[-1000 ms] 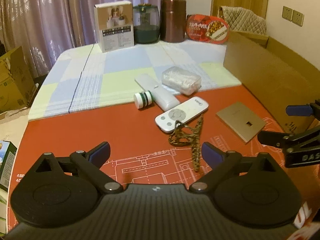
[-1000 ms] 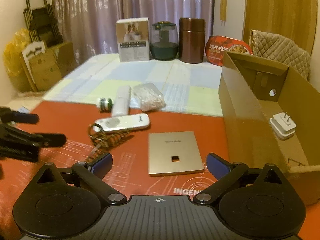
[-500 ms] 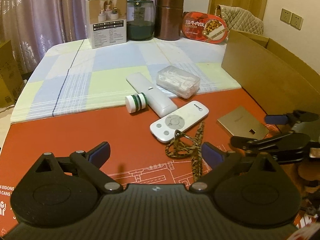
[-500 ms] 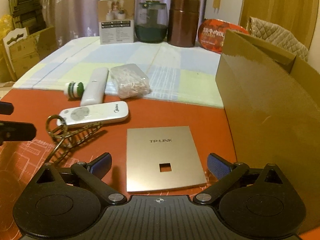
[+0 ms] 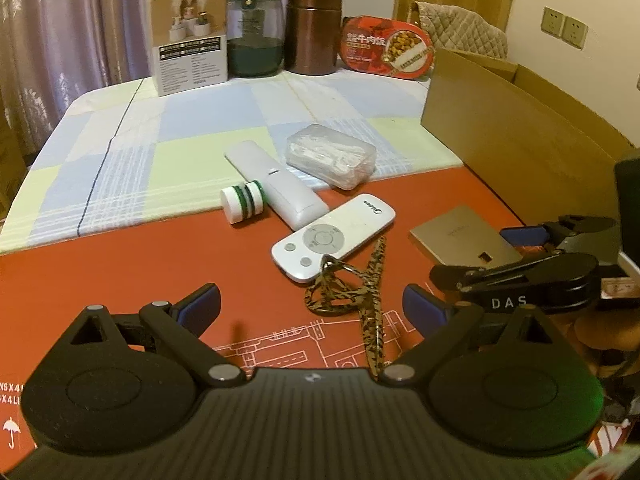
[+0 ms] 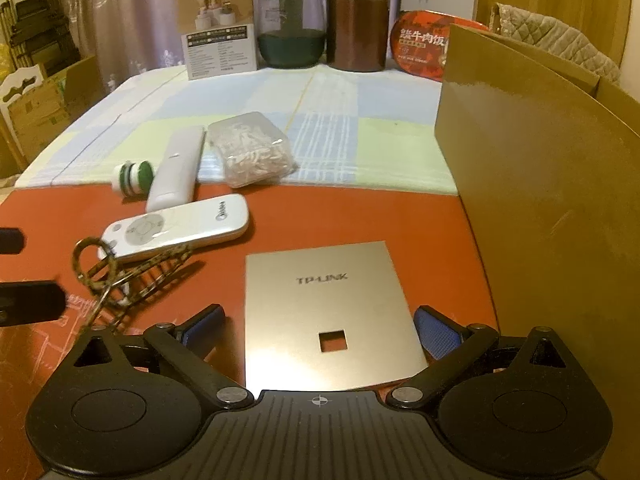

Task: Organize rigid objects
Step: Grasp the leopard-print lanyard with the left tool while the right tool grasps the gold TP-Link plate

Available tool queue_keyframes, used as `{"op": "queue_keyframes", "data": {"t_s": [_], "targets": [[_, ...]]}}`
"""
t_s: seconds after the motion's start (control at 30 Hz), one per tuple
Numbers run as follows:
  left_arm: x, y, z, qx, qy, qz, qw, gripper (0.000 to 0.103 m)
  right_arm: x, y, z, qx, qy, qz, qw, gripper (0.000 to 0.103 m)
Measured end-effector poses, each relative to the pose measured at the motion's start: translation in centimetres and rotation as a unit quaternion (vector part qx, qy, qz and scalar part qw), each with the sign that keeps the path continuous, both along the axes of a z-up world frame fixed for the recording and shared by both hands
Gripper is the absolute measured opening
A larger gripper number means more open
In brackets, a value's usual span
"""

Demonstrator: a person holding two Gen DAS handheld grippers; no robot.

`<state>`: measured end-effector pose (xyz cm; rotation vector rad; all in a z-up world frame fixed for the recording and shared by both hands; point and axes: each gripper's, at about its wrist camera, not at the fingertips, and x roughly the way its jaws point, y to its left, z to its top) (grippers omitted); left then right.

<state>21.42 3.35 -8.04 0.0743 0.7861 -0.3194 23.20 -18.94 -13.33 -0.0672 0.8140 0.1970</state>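
Since a second ago the right gripper (image 6: pixel 318 330) has dropped low over the silver TP-LINK plate (image 6: pixel 320 300), which now fills the space between its blue pads; jaws closing, pads just outside the plate's left and right edges, not seen pressing on it. Plate lies flat on the red mat (image 6: pixel 340 216), its right edge near the wall of the cardboard box (image 6: pixel 532 216), a narrow strip of mat between them. Left of the plate: open mat, then the leopard-print clip (image 6: pixel 132 268) and key ring, touching the white remote (image 6: pixel 176 226). Beyond these a longer white remote (image 6: pixel 176 168), a green-banded white bottle (image 6: pixel 132 176) on its side beside it, and a clear box of small white pieces (image 6: pixel 252 152), all near the edge of the checked cloth (image 6: pixel 320 120). Left gripper (image 5: pixel 312 306) hovers with jaws spread wide, nothing between them but mat and the tail of the clip. Far cloth is bare up to the jars and cartons at the back.
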Motion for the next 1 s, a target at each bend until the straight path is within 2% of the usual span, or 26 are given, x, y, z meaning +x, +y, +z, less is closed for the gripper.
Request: {"op": "queue_keyframes", "data": {"t_s": [0.03,0.27,0.33,0.47,0.73,0.8,1.0], "targets": [[0.0,-0.1,-0.1,0.003,-0.001,-0.004,1.0000,0.095,-0.2,0.0,0.2,-0.001,-0.003,0.002,1.000,0.083],[0.4,-1.4,-0.8,0.016,-0.006,-0.026,0.9995,0.084,-0.9,-0.7,0.8,0.022,0.008,-0.013,1.000,0.083],[0.5,-1.9,-1.1,0.021,-0.009,-0.031,0.9992,0.077,-1.1,-0.8,1.1,0.021,0.004,-0.016,1.000,0.083],[0.8,-2.9,-1.6,0.029,-0.018,-0.028,0.9990,0.069,-1.2,-0.9,1.4,0.019,0.000,-0.017,1.000,0.083],[1.2,-3.8,-2.5,0.048,-0.025,-0.017,0.9984,0.041,-1.2,-0.9,1.5,0.020,-0.001,-0.016,1.000,0.083],[1.2,-3.9,-2.5,0.045,-0.021,-0.017,0.9986,0.037,-1.1,-0.9,1.5,0.021,0.000,-0.016,1.000,0.083],[0.8,-3.6,-2.1,0.031,-0.004,0.000,0.9995,0.033,-1.2,-0.9,1.9,0.024,-0.003,-0.015,1.000,0.083]]}}
